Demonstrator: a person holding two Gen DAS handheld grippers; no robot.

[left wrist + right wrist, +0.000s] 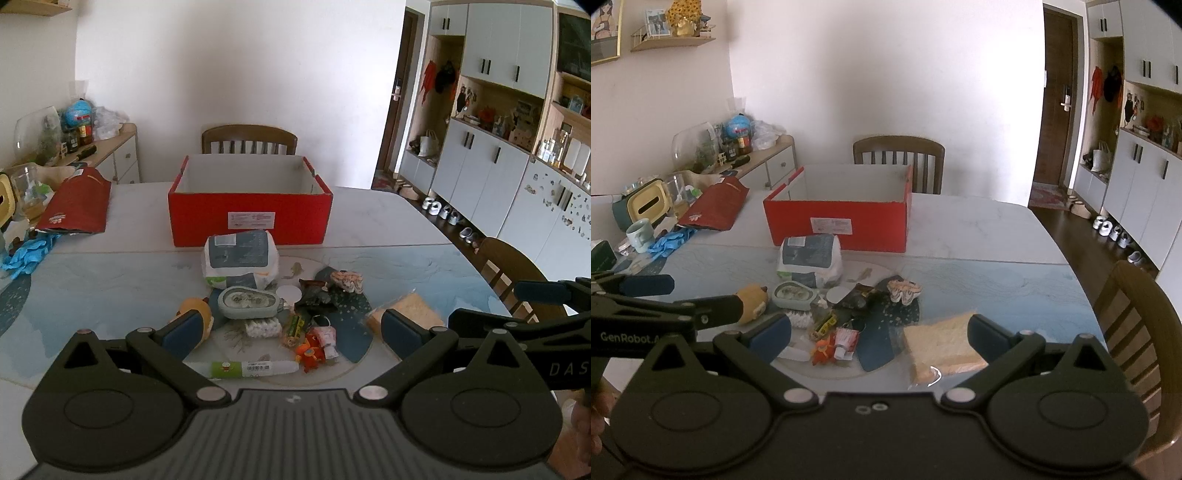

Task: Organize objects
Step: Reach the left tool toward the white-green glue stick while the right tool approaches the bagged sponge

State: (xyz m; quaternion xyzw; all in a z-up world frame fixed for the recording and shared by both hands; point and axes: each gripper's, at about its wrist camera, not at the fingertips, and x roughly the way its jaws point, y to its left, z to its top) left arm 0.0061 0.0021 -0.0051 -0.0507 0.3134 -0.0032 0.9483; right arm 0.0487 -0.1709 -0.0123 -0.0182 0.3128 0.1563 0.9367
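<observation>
Clutter (288, 314) lies heaped mid-table, on the blue mat (110, 280), just on the near side of the red box (249, 218). Box open-topped, white inside, its near wall facing both cameras; a chair (249, 138) stands behind its far wall.

Heap, far to near: white-and-grey pack (240, 258) nearly against the box wall; grey-green case (247, 302); yellow plush (194, 310) at the heap's left edge; white brush (262, 326); orange toy (310, 350); small pink bottle (327, 339); tube with green label (243, 369) nearest the table's front edge. Bagged bread (942, 347) sits apart at the heap's right edge, on bare mat.

Left gripper (291, 332): jaws spread wide, nothing between the pads, hanging above the near side of the heap. Right gripper (879, 336): jaws spread wide too, gripping nothing; the bread lies just inside its right finger (988, 343) in the right wrist view, contact cannot be told.

Open room: bare tabletop (388, 221) to the right of the box and out to the right table edge. Left side is tighter: red pouch (79, 201) and blue gloves (29, 251) near the left edge, a mug (641, 234) and jars beyond. A second chair (1137, 332) crowds the right front corner.
</observation>
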